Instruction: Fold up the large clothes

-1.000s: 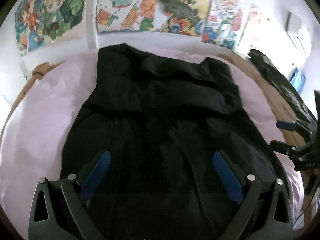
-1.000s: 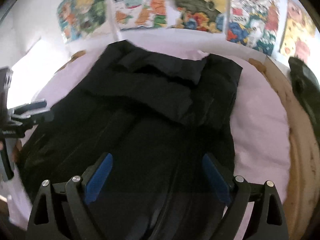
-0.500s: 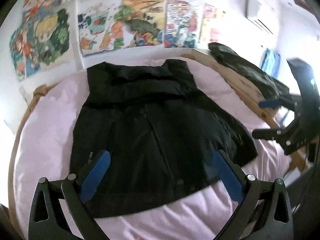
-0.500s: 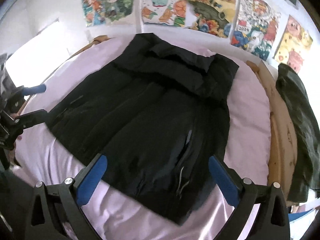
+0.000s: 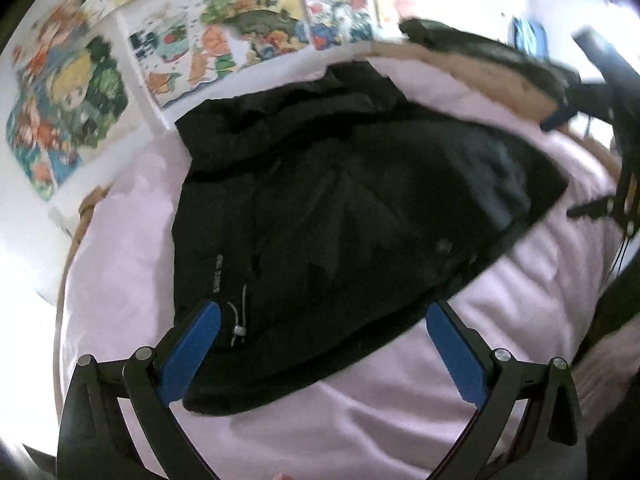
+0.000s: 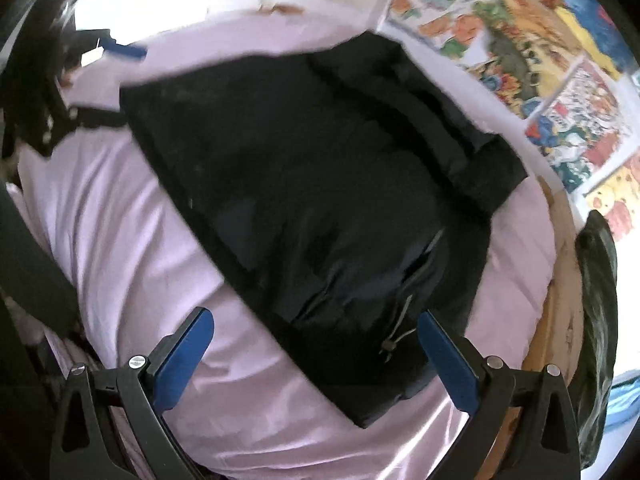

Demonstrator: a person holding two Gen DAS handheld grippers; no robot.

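A large black jacket (image 5: pixel 340 216) lies spread flat on a pink bedsheet (image 5: pixel 360 420), sleeves folded in across its upper part. It also shows in the right wrist view (image 6: pixel 320 184). My left gripper (image 5: pixel 324 344) is open and empty, hovering above the jacket's near left hem corner, by a white drawcord (image 5: pixel 239 324). My right gripper (image 6: pixel 316 348) is open and empty, above the near right hem corner, by its drawcord (image 6: pixel 394 338). Each gripper appears at the edge of the other's view, the right one (image 5: pixel 592 168) and the left one (image 6: pixel 80 80).
A wooden bed frame (image 6: pixel 560 320) borders the sheet on the right, with a dark garment (image 6: pixel 600 304) draped over it. Colourful posters (image 5: pixel 224 28) cover the white wall behind the bed. A bright window (image 6: pixel 152 8) is at the left.
Both grippers have pulled back and risen from over the jacket toward the bed's near edge. The whole hem and pink sheet in front of it have come into view.
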